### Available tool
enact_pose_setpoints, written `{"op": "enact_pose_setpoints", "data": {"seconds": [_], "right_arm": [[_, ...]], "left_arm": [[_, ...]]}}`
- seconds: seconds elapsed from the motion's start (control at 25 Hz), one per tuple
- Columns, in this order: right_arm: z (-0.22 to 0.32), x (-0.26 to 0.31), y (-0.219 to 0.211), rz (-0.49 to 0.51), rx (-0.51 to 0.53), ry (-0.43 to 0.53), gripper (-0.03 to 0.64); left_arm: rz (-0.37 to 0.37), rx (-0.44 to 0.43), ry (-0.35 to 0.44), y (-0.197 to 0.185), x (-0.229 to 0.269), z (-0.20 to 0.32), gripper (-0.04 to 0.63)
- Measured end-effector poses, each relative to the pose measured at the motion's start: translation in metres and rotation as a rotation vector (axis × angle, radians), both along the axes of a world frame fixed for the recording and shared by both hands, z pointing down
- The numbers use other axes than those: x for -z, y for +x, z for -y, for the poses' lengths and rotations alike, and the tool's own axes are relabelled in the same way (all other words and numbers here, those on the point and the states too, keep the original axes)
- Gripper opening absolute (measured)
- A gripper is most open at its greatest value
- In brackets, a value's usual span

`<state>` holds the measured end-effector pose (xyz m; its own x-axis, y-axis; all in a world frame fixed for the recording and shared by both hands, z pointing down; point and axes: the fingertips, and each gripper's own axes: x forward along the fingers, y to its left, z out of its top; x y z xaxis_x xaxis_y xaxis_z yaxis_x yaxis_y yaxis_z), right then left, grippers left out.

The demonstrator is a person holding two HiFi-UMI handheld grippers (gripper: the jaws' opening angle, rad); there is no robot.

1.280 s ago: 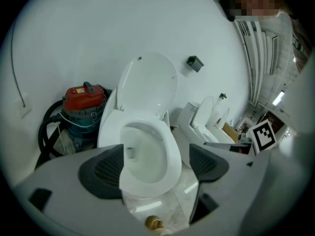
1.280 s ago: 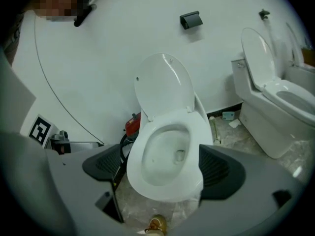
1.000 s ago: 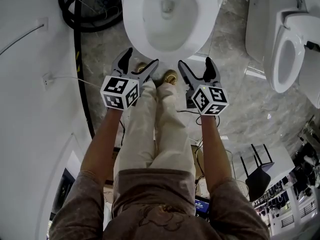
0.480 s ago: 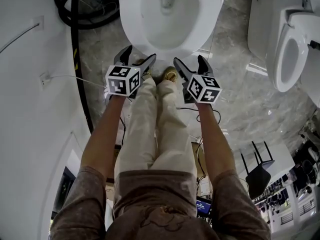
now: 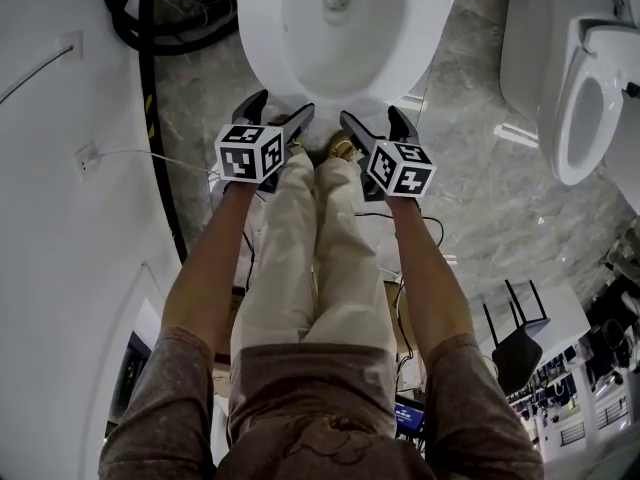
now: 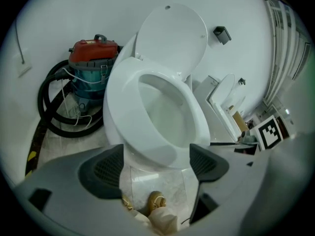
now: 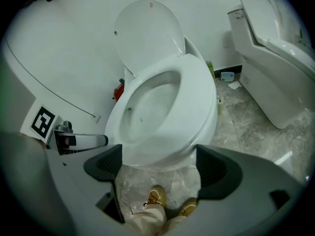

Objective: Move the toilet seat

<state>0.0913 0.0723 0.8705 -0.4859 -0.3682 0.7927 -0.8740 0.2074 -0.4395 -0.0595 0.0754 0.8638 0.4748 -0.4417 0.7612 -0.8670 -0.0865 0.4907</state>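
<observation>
A white toilet stands in front of me with its seat (image 5: 258, 28) lying flat on the bowl. The lid (image 6: 172, 38) is tipped up against the wall. My left gripper (image 5: 282, 105) hovers just short of the seat's front rim, left of centre, open and empty. Beside it, right of centre, my right gripper (image 5: 371, 116) is also open with nothing in it. In the left gripper view the seat (image 6: 118, 112) lies beyond the left gripper (image 6: 155, 165), not between the jaws. The right gripper view shows the seat (image 7: 197, 97) and the raised lid (image 7: 147, 33) ahead of the right gripper (image 7: 162, 168).
A red and teal vacuum cleaner (image 6: 91, 58) with a black hose (image 5: 150, 18) sits left of the toilet. A second white toilet (image 5: 590, 98) stands to the right. The person's tan shoes (image 5: 340, 148) are on the marble floor below the bowl's front. A white wall (image 5: 60, 168) runs along the left.
Both grippers have moved forward toward the toilet's front rim and a little closer together. Both stay open.
</observation>
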Motion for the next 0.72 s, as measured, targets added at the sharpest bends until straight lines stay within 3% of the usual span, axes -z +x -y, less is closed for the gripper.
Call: {"op": "enact_pose_setpoints", "data": {"seconds": [0.44, 0.72], "right_arm": [[0.002, 0.004, -0.006, -0.03, -0.042, 0.015, 0.466], [0.001, 0.012, -0.009, -0.033, -0.011, 0.041, 0.453]], "left_arm": [[-0.043, 0.038, -0.014, 0.004, 0.0, 0.003, 0.413], [-0.044, 0.05, 0.015, 0.003, 0.008, 0.005, 0.413]]}}
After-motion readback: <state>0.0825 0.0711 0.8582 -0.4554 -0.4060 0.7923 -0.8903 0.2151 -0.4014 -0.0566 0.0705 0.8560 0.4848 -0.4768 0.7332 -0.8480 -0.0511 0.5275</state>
